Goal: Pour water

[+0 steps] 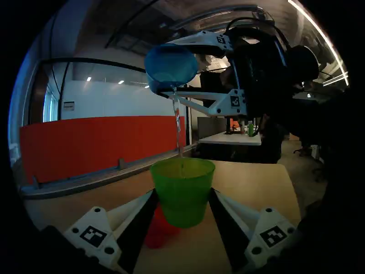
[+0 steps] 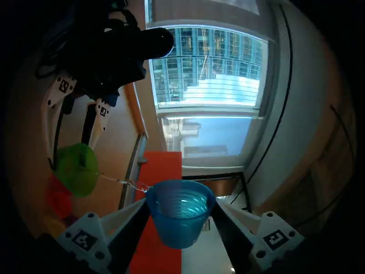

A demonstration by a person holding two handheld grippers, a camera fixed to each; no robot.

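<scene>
my left gripper point(image 1: 182, 194) is clamped on the green cup point(image 1: 182, 208), held upright between its fingers to catch the water point(image 1: 177, 121). my right gripper point(image 2: 180, 203) clasps the blue cup point(image 2: 179, 223), tipped above it so the stream lands inside.

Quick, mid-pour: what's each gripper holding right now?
Left gripper: closed on the green cup.
Right gripper: closed on the blue cup, tipped and pouring.

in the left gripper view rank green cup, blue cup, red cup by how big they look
1. green cup
2. blue cup
3. red cup, partly hidden behind the green cup
Nearness inflates the green cup; true sizes unsure.
</scene>
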